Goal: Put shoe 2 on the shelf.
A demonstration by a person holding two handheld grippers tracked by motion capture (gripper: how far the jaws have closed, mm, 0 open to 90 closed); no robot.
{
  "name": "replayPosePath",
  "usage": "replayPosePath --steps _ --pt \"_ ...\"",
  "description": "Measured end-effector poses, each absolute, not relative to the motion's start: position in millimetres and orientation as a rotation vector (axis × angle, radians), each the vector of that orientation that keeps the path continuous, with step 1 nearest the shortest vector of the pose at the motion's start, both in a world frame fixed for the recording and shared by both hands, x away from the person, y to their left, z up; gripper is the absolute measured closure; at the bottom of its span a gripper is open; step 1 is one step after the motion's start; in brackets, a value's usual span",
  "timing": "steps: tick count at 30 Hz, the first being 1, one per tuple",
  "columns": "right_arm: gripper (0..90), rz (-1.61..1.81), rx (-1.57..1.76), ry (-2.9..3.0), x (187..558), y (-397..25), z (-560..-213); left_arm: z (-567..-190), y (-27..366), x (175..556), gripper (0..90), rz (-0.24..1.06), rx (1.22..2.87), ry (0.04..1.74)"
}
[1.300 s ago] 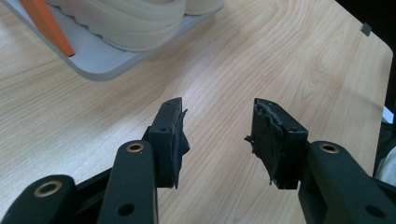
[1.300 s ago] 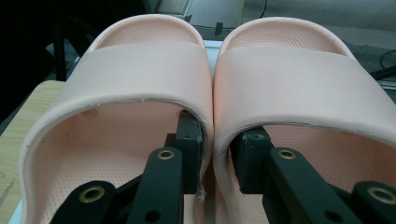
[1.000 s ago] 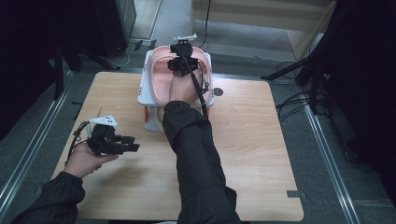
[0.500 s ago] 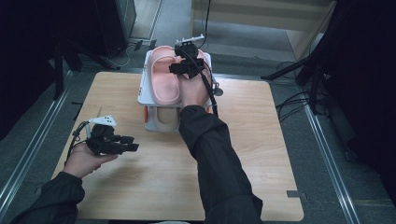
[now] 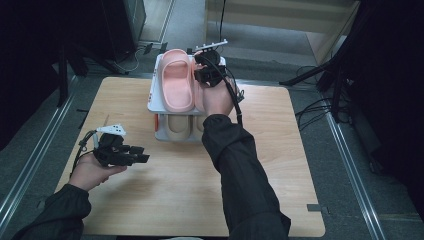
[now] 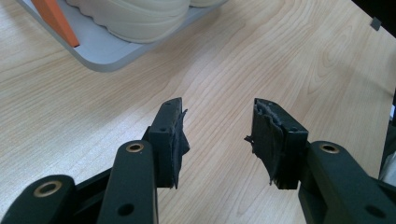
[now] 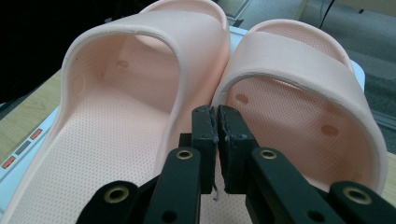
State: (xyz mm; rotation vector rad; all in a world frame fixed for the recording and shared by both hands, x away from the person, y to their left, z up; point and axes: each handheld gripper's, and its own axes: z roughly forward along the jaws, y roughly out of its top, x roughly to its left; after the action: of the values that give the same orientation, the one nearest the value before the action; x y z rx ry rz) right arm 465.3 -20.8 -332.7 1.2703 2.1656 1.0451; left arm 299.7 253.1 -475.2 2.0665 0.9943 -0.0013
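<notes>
Right tongs (image 7: 217,122) are sitting pinched together, gripping nothing, between the pink slippers (image 5: 177,82) on the rack's (image 5: 155,102) top shelf, upper middle; they're risking nudging one off. Left tongs (image 6: 217,140) are hanging wide over the table (image 5: 165,200).

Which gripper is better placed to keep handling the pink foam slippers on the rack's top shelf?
Right. The right gripper, jaws closed, sits between the two pink foam slippers on the white rack. The left gripper is open above the wooden table, apart from the rack.
</notes>
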Motion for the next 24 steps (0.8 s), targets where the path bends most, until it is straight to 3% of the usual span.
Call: replayPosePath --steps 13,24 --pt "85.5 1.081 1.308 2.151 468.6 -17.0 -334.0 -475.2 252.6 300.0 53.5 -0.006 2.065 0.994" --pt "78.1 1.118 1.262 2.164 462.6 -21.9 -331.6 -475.2 253.9 300.3 53.4 -0.004 2.064 0.996"
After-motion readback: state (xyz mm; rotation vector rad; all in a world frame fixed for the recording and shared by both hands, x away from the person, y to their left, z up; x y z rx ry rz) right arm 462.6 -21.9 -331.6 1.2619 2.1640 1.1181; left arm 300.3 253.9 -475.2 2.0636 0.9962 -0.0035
